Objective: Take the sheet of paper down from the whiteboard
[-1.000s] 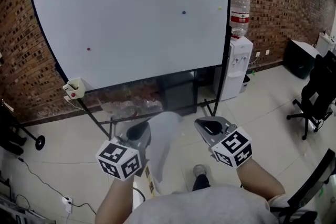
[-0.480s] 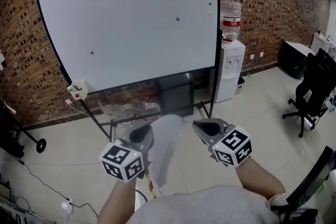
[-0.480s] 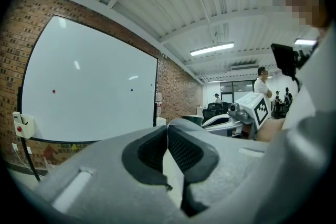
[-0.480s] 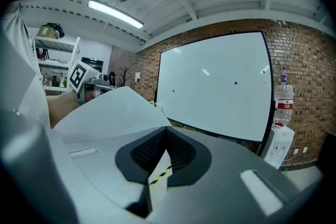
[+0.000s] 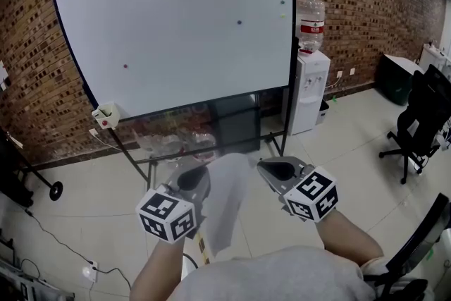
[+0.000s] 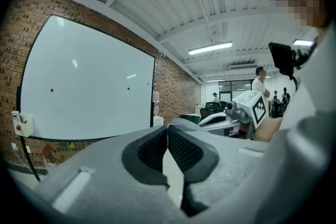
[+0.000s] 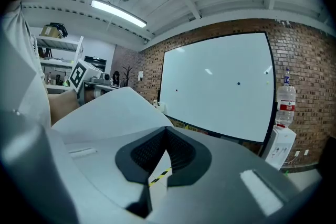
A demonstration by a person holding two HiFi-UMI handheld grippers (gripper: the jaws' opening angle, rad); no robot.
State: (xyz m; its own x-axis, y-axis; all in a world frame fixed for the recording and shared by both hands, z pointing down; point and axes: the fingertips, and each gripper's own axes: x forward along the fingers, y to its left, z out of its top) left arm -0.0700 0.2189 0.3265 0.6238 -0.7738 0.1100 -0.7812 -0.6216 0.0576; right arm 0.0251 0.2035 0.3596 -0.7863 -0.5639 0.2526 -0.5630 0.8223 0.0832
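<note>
Grips the sheet [image 5: 227, 202] by one edge in the shut left gripper [image 5: 193, 180], off the whiteboard [image 5: 176, 32] and hanging at 6 o'clock beneath it, probably to stay clear of the floor [image 5: 84, 194]. Carries the right gripper [image 5: 272, 169] closed and empty at 3 o'clock of the sheet, just beside it. Holds both forearms [image 5: 352, 240] forward, tongs almost level, aimed at the whiteboard.

- Tiled floor [image 5: 338, 151] before the whiteboard [image 5: 176, 25]: open, passable.
- Stand legs [image 5: 134, 164] under the board block a low approach.
- Water dispenser [image 5: 310, 84] just right of the board; office chair [image 5: 421, 125] further right.
- Sheet of paper [image 5: 227, 204] hangs from the left gripper [image 5: 192, 178], filling the gap towards the right gripper [image 5: 276, 170].
</note>
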